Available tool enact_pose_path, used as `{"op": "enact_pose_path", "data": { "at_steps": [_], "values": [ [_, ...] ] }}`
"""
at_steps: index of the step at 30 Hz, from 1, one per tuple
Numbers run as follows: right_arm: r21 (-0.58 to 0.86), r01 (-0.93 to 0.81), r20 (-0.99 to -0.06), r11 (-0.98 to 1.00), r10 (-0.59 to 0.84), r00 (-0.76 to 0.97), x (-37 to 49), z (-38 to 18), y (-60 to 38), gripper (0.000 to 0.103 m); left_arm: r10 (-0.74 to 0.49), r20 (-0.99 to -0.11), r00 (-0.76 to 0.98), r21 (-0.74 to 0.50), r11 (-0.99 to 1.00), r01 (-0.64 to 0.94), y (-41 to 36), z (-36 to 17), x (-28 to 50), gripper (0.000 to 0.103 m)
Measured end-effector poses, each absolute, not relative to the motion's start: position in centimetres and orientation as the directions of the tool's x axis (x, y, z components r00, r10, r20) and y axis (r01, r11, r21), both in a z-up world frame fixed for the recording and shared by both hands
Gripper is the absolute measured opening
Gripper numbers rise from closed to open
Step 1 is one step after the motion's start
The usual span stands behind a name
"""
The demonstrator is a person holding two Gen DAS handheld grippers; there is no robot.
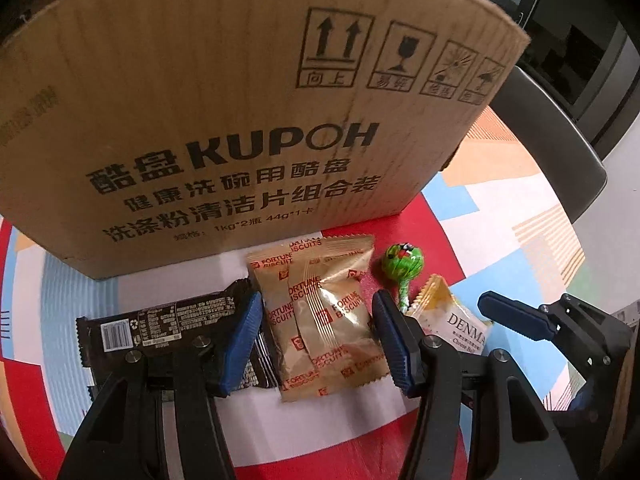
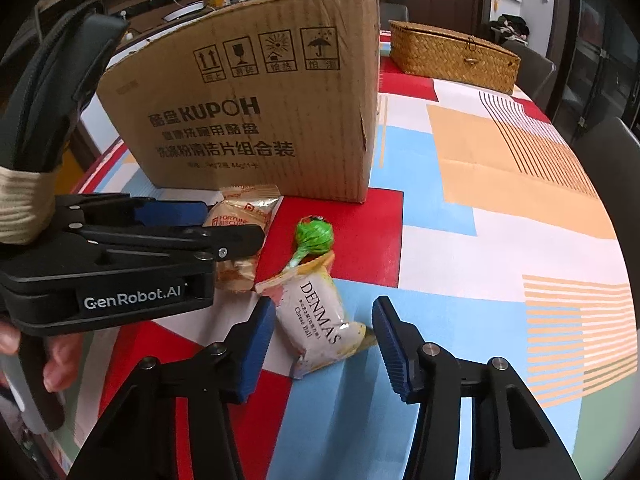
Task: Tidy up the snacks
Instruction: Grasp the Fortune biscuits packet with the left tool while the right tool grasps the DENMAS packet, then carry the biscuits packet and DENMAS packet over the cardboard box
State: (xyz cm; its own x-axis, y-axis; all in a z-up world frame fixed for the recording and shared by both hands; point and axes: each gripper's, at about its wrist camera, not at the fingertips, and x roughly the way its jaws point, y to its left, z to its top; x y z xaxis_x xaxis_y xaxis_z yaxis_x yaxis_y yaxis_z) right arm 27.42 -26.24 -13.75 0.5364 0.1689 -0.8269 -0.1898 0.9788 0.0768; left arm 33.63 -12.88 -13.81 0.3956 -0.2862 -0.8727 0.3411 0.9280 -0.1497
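Observation:
Two gold Fortune Biscuits packets lie overlapped in front of the cardboard box. My left gripper is open and straddles them, a blue pad close on each side. Its left finger covers part of a black snack wrapper. A green lollipop lies to the right, its stick running towards a white Denmas cheese ball packet. My right gripper is open with that packet between its pads, unsqueezed. The right wrist view also shows the left gripper from the side over the gold packets.
The box stands on a table with a colourful patterned cloth. A woven lidded basket sits at the far right behind the box. A dark chair stands at the table's right edge. A person's hand holds the left gripper.

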Motion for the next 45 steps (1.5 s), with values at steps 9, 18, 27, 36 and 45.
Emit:
{"op": "enact_pose_path", "data": {
  "at_steps": [9, 18, 27, 36, 45],
  "values": [
    [0.102, -0.18, -0.836, 0.978, 0.182, 0.518, 28.2, -14.3, -26.1, 0.047, -0.313, -0.877, 0.364, -0.182, 0.919, 0.351, -12.5, -14.5, 33.9, 0.046],
    [0.124, -0.136, -0.837, 0.983, 0.177, 0.517, 28.2, -14.6, -27.1, 0.035, -0.304, -0.863, 0.403, -0.137, 0.909, 0.393, -12.3, -13.6, 32.2, 0.04],
    [0.136, -0.107, -0.794, 0.985, 0.173, 0.583, 26.5, -11.8, -27.5, 0.035, -0.338, -0.818, 0.466, -0.149, 0.906, 0.396, -11.1, -10.9, 28.5, 0.04],
    [0.139, -0.118, -0.736, 0.983, 0.183, 0.652, 24.6, -8.2, -26.7, 0.035, -0.359, -0.761, 0.54, -0.152, 0.908, 0.39, -10.1, -6.5, 25.8, 0.04],
    [0.126, -0.142, -0.667, 0.982, 0.19, 0.72, 22.6, -4.3, -25.3, 0.035, -0.377, -0.687, 0.622, -0.154, 0.911, 0.382, -7.7, -1.8, 23.2, 0.04]
  ]
}}
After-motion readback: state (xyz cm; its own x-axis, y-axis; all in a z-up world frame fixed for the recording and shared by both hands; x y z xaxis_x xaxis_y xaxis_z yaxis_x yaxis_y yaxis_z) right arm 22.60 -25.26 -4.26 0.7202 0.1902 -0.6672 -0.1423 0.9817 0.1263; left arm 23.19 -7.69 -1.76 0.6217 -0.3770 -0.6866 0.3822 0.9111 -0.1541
